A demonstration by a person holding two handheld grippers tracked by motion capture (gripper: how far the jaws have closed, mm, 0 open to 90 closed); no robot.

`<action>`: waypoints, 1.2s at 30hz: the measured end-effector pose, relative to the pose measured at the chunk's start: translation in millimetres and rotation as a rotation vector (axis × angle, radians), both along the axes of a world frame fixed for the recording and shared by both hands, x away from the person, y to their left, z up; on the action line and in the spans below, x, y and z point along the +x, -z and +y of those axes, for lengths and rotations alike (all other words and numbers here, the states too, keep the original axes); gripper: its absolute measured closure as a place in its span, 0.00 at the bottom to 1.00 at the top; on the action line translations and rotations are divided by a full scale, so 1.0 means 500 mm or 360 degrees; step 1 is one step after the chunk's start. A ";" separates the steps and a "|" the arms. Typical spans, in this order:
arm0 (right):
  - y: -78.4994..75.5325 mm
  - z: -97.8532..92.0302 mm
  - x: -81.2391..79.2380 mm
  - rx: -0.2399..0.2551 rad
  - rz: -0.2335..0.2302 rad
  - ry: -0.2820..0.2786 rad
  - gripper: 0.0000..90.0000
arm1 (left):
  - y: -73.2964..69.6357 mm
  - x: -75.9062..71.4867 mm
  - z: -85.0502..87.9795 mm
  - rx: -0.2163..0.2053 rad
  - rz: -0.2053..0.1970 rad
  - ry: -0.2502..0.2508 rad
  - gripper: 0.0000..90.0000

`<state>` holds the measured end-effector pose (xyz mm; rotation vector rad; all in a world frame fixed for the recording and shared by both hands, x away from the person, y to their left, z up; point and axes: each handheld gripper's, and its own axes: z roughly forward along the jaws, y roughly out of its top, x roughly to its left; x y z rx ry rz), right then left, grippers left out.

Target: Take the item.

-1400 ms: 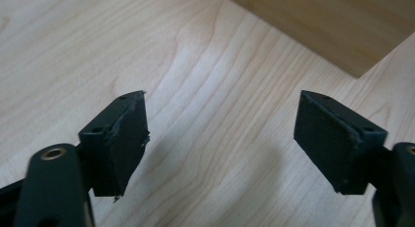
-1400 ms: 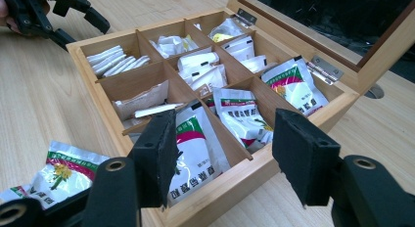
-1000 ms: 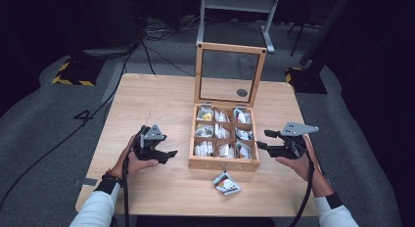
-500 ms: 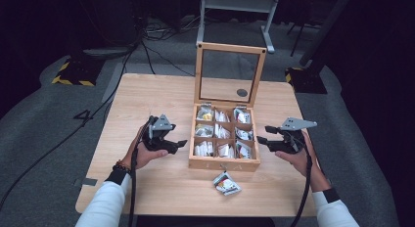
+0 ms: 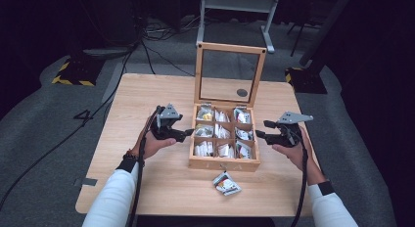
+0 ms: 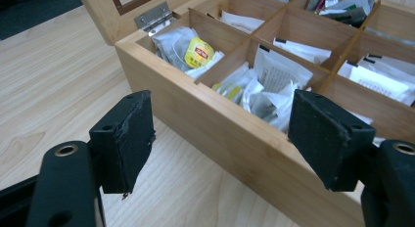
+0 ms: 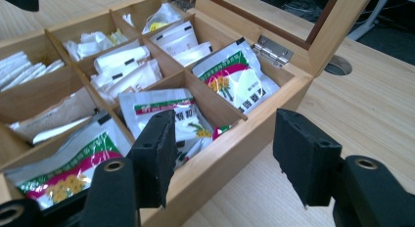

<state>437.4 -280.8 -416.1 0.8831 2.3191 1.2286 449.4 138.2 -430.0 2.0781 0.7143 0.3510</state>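
The wooden box [image 5: 224, 163] sits at the centre of the high view on the tabletop [image 5: 147, 95], its glass lid [image 5: 229, 75] standing upright behind; nine compartments hold tea sachets [image 7: 235, 80]; the left claw [image 5: 188, 133], just left of the box, is released with nothing between its pads; the right claw [image 5: 261, 130], just right of the box, is likewise released and empty; one loose sachet [image 5: 226, 183] lies below the box's front wall.

The high view looks down from above the desk [image 5: 147, 188]; both gripper views look closely past their fingers [image 6: 122, 139] into the shared box [image 5: 222, 163].
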 end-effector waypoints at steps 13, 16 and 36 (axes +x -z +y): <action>-0.004 0.016 0.046 -0.0021 0.0001 0.0044 0.45 | -0.015 0.046 -0.030 -0.0018 -0.0013 -0.0015 0.28; -0.005 0.018 0.057 -0.0020 -0.0022 0.0067 0.46 | -0.019 0.058 -0.035 -0.0017 -0.0030 -0.0029 0.28; -0.017 0.020 0.141 0.0039 0.0028 0.0224 0.46 | -0.047 0.139 -0.073 -0.0024 -0.0007 -0.0166 0.28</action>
